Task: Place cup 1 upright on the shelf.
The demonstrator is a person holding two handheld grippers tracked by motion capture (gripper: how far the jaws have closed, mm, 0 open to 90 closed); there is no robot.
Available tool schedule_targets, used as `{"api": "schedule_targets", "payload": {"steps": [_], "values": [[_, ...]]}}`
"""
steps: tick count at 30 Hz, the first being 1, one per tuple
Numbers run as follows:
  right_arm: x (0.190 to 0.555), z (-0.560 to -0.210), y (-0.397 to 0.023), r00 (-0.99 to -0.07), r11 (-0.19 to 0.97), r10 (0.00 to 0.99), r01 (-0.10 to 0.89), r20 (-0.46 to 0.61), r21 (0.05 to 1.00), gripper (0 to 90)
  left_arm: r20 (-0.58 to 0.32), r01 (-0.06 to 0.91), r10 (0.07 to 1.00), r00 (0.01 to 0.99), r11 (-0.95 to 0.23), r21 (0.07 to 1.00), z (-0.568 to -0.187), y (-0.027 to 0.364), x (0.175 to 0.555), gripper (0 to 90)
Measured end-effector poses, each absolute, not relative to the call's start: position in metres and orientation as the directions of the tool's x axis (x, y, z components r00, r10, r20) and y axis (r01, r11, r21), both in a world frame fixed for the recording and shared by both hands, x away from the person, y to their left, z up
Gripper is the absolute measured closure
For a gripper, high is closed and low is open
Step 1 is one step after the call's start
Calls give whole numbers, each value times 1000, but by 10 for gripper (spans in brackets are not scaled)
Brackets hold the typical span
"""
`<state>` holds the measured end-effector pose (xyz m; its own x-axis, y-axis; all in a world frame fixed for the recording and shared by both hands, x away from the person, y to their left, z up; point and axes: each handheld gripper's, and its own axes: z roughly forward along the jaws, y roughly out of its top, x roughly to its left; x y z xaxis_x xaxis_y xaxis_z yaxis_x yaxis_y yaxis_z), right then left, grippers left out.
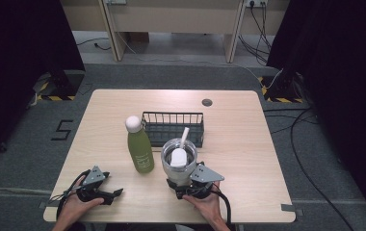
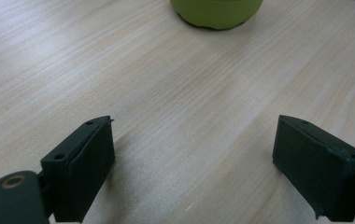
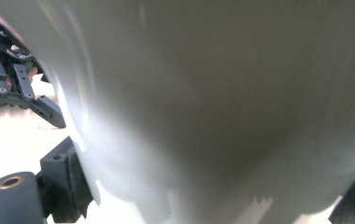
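While the right hand-held gripper (image 1: 183, 188) clasps the smooth round tumbler (image 1: 178, 161), left hand-held gripper (image 1: 108, 194) gapes over woodgrain.

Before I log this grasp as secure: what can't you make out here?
- Right gripper contact with the tumbler: high view, plate and hand cover the jaws; right gripper view, the blurred wall sits too close.
- Green bottle label: high view, too small.
- Bottle body: left gripper view, cut off by the top edge.

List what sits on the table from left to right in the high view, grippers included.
left gripper → green bottle → white tumbler → right gripper. The wire basket is left out, as it spans behind the bottle and tumbler.
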<state>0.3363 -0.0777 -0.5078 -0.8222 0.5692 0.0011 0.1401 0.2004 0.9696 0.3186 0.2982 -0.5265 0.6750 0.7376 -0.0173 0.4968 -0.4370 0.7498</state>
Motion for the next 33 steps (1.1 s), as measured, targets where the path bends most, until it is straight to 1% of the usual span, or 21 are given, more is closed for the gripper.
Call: {"api": "schedule_targets", "payload": {"steps": [3, 8, 19, 33], "values": [[338, -502, -79, -820, 185, 573, 143, 12, 972, 113, -17, 497, 738, 675, -437, 750, -527, 298, 319, 121], [342, -491, -84, -812, 182, 583, 123, -6, 976, 114, -17, 497, 738, 675, -438, 749, -526, 298, 319, 121], [352, -466, -94, -782, 187, 622, 118, -25, 975, 114, -18, 497, 738, 675, -437, 750, -527, 298, 319, 121], [367, -443, -96, -767, 182, 641, 119, -26, 976, 114, -18, 497, 737, 675, -437, 749, -526, 298, 319, 121]]}}
